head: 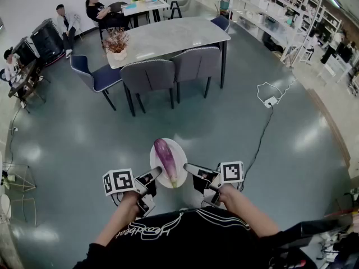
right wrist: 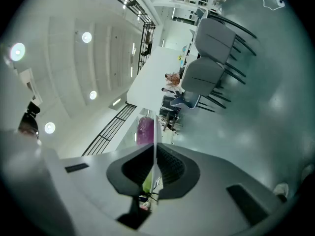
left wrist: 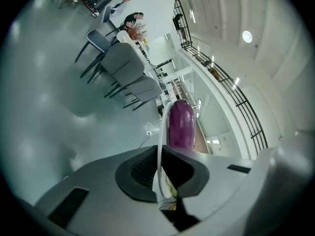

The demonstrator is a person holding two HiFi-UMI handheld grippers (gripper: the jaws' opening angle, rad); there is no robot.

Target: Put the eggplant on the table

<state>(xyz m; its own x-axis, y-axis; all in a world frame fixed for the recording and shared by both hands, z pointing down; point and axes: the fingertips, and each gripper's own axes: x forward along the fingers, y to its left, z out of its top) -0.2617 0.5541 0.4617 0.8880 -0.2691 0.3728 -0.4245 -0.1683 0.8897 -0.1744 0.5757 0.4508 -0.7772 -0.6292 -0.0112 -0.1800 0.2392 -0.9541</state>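
Head view: left gripper (head: 155, 176) and right gripper (head: 190, 168) clench their fingers on opposite rims of a round white plate (head: 180, 153). The long purple eggplant (head: 166, 158) lies on it, well apart from the grey bench (head: 168, 35).

Grey dining table (head: 168, 35): one, the landmark.
Grey chairs (head: 148, 74): two, along its near side.
Blue chairs (head: 92, 74): two, one at each end.
Potted dried plant (head: 116, 41): one, on its left end.
Seated people (head: 98, 9): three, beyond its left end.
White power strip (head: 271, 101): one, on the floor right of it.
White plate (head: 180, 154): one, well apart on the near side.
Eggplant (head: 165, 156): one, on the plate.
Grippers: two, left gripper (head: 156, 174) and right gripper (head: 187, 166).
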